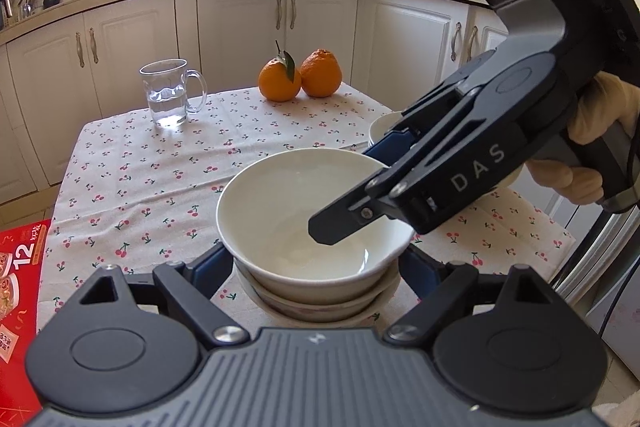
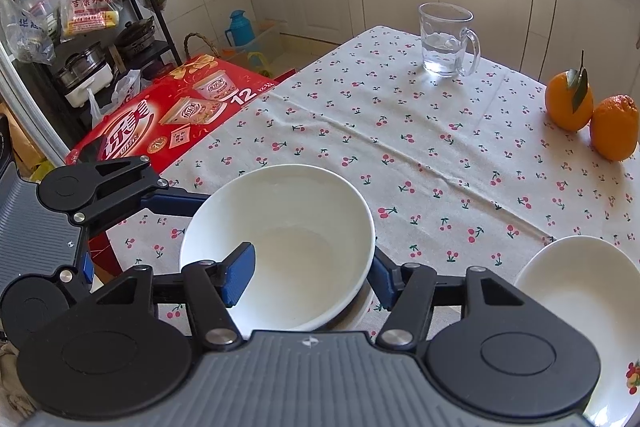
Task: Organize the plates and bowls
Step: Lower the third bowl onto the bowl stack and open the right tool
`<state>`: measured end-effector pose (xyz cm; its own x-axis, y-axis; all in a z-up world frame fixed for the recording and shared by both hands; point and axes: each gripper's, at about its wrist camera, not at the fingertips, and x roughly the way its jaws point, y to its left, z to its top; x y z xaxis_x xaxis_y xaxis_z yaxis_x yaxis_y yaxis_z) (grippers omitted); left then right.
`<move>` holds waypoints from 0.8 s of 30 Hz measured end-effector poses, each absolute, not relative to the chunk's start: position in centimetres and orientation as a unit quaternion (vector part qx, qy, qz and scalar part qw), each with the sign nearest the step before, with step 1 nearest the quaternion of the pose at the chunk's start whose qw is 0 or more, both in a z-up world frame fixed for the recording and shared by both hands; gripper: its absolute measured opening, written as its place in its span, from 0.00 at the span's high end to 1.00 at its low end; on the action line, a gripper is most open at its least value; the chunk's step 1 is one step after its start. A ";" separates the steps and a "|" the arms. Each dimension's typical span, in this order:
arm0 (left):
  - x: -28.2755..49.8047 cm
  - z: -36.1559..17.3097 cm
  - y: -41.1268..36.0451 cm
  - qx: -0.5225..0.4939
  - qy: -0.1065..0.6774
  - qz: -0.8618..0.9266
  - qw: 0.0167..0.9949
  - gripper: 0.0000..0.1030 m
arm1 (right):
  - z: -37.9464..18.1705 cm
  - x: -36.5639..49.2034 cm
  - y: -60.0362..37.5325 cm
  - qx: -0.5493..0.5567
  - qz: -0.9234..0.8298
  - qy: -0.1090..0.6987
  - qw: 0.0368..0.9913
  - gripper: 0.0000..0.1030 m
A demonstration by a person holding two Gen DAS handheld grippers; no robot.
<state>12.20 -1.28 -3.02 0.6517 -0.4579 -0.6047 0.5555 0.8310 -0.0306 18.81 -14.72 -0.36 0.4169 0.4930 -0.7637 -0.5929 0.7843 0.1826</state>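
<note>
A white bowl (image 1: 312,215) tops a stack of bowls (image 1: 320,303) at the near edge of the cherry-print table (image 1: 160,179). My left gripper (image 1: 320,267) is open, with one finger on each side of the stack below the top bowl. My right gripper (image 1: 360,187) reaches in from the right, one finger inside the top bowl and the other outside its right rim, open. In the right wrist view the top bowl (image 2: 288,243) sits between my right gripper's (image 2: 312,275) fingers. A second white bowl (image 2: 580,287) sits at the right.
A glass mug with water (image 1: 170,93) and two oranges (image 1: 300,75) stand at the far side of the table. A red carton (image 2: 168,115) stands beside the table's left edge. Kitchen cabinets (image 1: 240,23) lie behind.
</note>
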 end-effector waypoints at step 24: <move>10.6 -1.4 2.0 0.107 0.295 -0.299 0.901 0.02 | 1.9 13.6 -16.1 -0.132 0.305 0.358 0.873 0.00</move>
<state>10.57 1.97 -1.40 0.6463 -0.4757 -0.5967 0.6026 0.7978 0.0167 13.63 -16.08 1.95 0.5585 0.4376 -0.7047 -0.6264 0.7794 -0.0125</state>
